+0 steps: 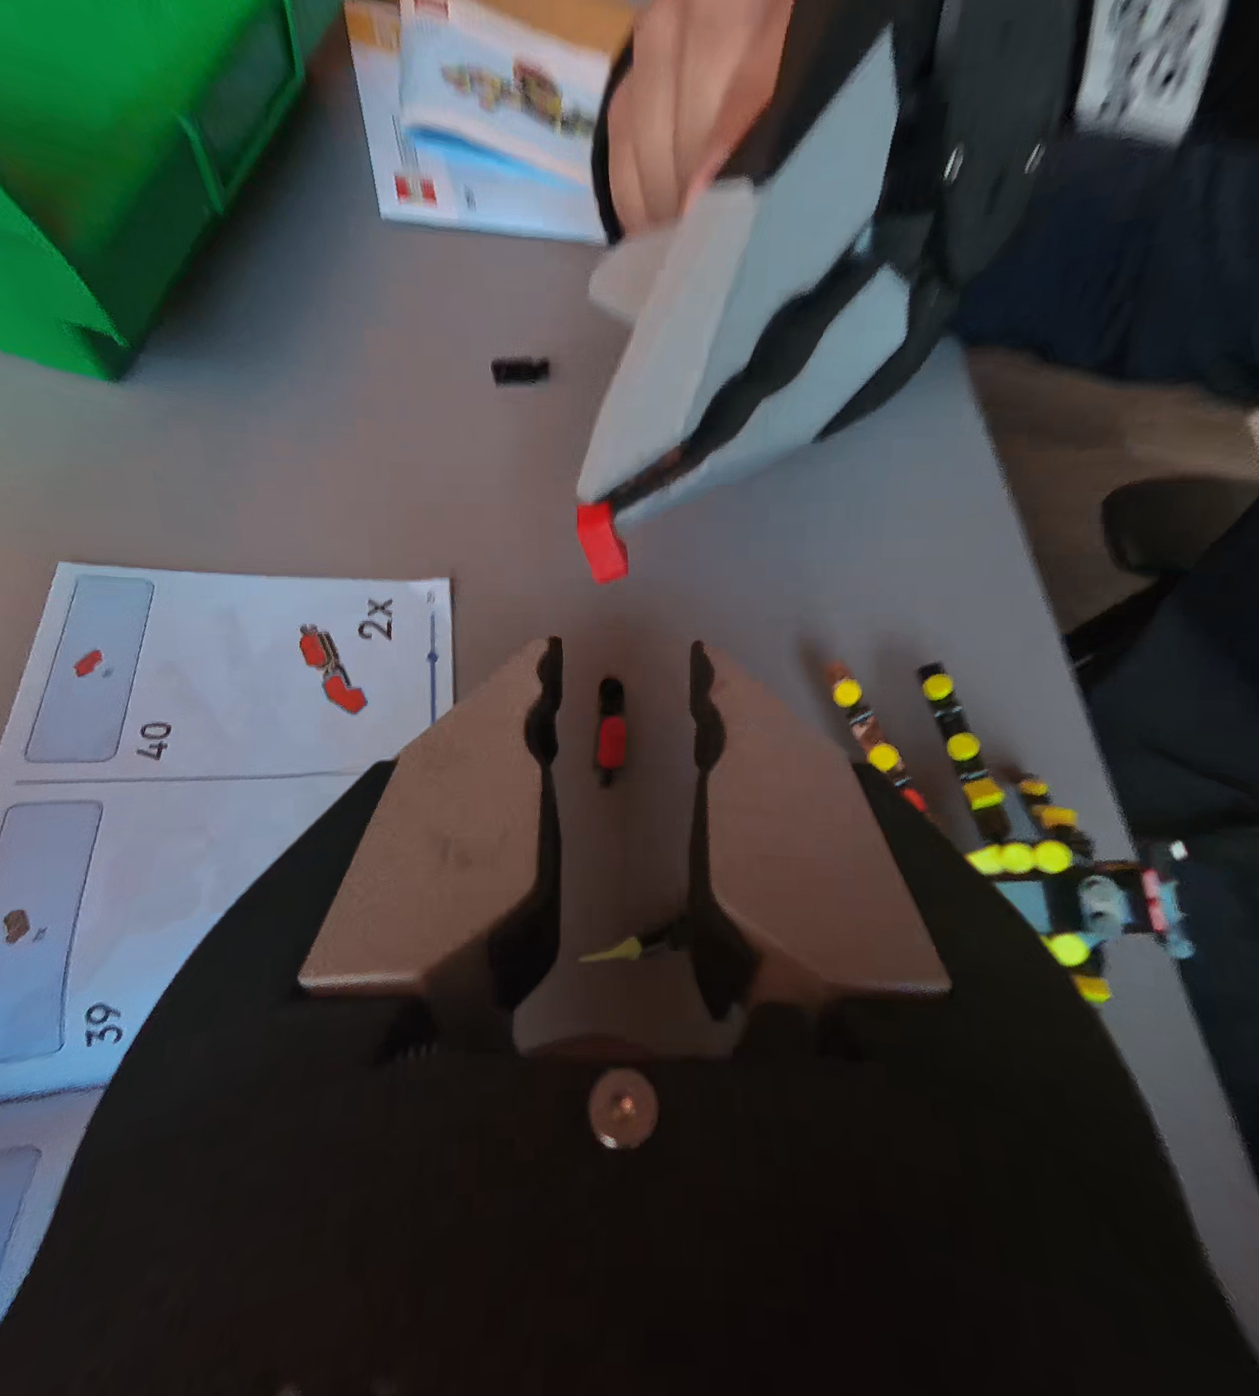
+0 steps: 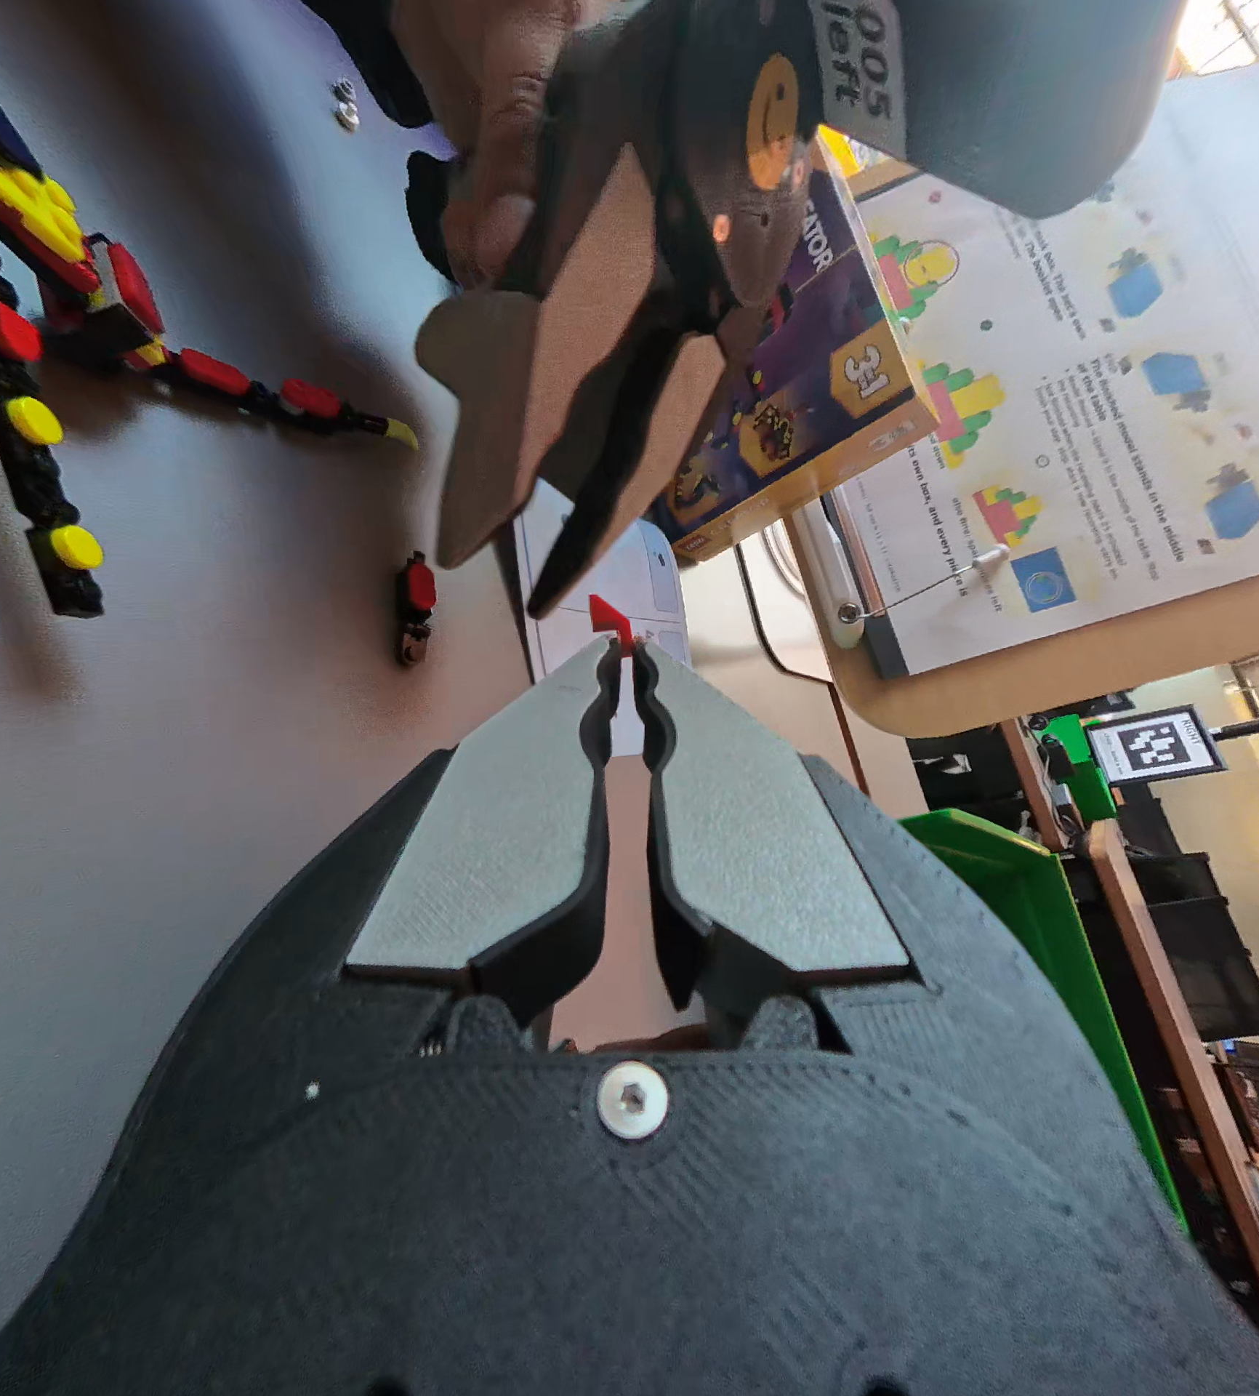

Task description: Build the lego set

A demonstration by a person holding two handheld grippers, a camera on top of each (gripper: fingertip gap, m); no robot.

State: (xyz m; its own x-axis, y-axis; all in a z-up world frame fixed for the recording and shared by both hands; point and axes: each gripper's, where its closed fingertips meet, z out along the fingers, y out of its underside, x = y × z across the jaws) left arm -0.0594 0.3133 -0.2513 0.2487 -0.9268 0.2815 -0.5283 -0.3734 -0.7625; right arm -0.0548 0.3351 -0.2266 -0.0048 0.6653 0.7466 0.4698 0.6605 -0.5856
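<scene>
My left gripper [image 1: 624, 657] has brown fingers and is open and empty. A small black-and-red assembly [image 1: 610, 729] lies on the grey table and shows between its fingers. My right gripper [image 2: 623, 642] has grey fingers and is shut on a small red piece [image 2: 606, 613]. In the left wrist view it [image 1: 604, 502] holds the red piece [image 1: 600, 542] in the air just beyond the left fingertips. The right wrist view shows the left gripper [image 2: 502, 578] above the small assembly [image 2: 415, 604]. The part-built black model with yellow and red tiles [image 1: 989, 831] lies at the right.
An open instruction booklet [image 1: 196, 755] lies left of my left gripper. A green bin [image 1: 83, 166] stands at the back left, another booklet [image 1: 490, 121] behind. A small black piece [image 1: 521, 370] lies alone. The table edge [image 1: 1027, 529] runs along the right. A set box [image 2: 800, 378] stands beyond.
</scene>
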